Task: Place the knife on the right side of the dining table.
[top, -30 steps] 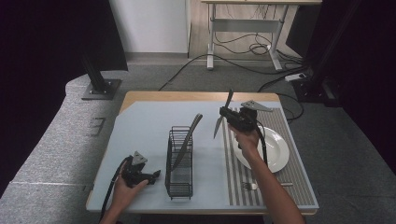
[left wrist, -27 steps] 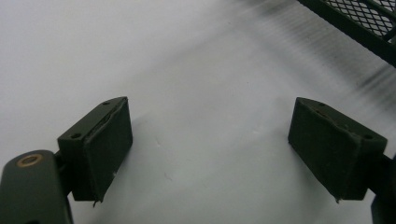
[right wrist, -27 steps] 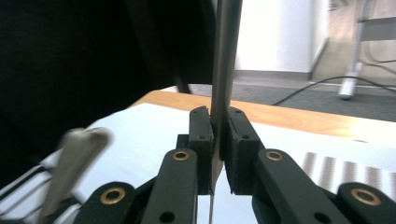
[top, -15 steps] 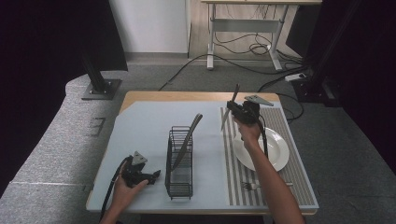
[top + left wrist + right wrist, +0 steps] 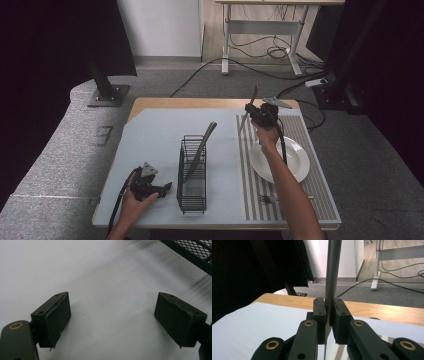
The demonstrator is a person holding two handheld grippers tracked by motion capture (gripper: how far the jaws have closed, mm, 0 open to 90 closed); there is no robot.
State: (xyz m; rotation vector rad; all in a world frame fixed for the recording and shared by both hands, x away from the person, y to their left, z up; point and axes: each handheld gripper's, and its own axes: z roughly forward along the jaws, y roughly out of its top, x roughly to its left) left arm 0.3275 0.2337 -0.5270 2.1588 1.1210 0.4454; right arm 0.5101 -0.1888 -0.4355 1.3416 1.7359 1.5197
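**While right tool carries a knife, rack still waits for it**

With the right tool [image 5: 253,109] clamped tight on a thin metal utensil [image 5: 248,109], most likely a table knife, the step in hand looks like transport: the piece is up in the air over the far end of the striped mat [image 5: 300,195], handle rising above the jaws, blade end hanging below. Right gripper view confirms the pinch, both pads pressed flat on the shaft [image 5: 332,275]. Left tool [image 5: 161,188] rests low on the desk [image 5: 150,135] just left of the black wire rack [image 5: 192,175], jaws wide, nothing between the pads [image 5: 56,320].

Rack already has one long dark utensil [image 5: 200,150] leaning in it. White plate [image 5: 296,162] and a fork [image 5: 268,199] sit on the mat.

Next move, my guess: swing the knife left over the rack, keep it near upright, line the blade with a free slot clear of the leaning utensil, lower, then release. Left tool could steady the rack.
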